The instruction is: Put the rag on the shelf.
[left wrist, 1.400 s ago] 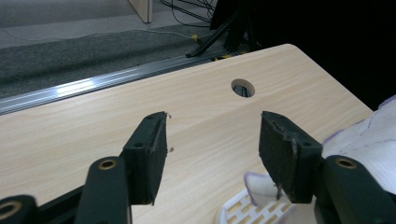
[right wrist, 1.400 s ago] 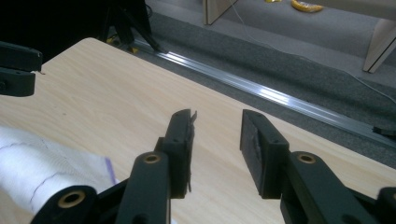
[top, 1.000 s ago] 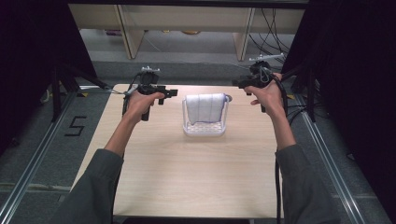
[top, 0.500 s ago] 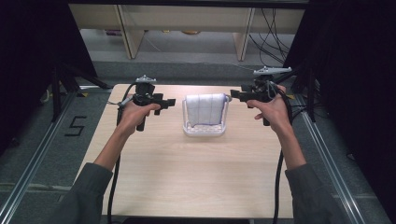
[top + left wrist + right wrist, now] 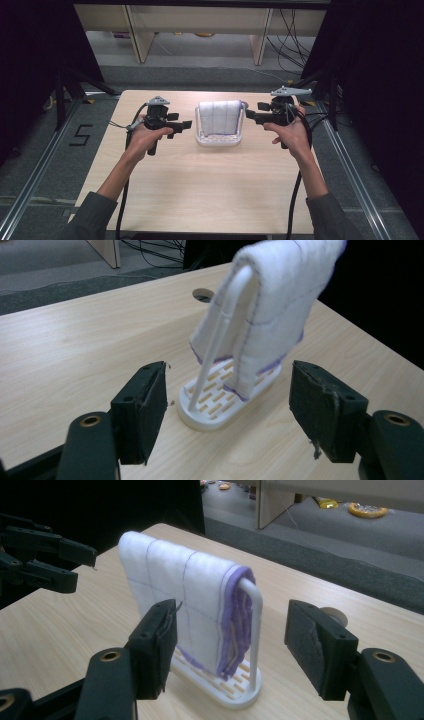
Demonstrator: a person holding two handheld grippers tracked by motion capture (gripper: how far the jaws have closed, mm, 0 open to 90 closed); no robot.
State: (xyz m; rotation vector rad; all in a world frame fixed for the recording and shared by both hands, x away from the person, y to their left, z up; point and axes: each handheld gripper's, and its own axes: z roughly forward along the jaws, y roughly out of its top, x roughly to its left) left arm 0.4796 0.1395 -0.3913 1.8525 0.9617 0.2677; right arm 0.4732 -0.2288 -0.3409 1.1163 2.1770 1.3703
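A pale wooden tabletop (image 5: 210, 185) carries a white rack (image 5: 219, 140) at upper centre, a white cloth (image 5: 220, 117) draped over it. The left gripper (image 5: 186, 124) and right gripper (image 5: 248, 115) flank it, jaws open; pinching the cloth's upper corners evenly looks best.

Pale wooden table (image 5: 210, 195) on grey floor (image 5: 35, 165); black 5 (image 5: 80, 135) marked left; cables (image 5: 287, 27) and wooden legs (image 5: 137, 32) beyond.

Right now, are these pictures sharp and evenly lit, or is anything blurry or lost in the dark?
High view: the table is evenly lit, both sides fall into black. Left gripper view: the cloth looks soft and slightly overexposed near the top. Right gripper view: cloth and rack are fairly sharp, the floor behind blurs.
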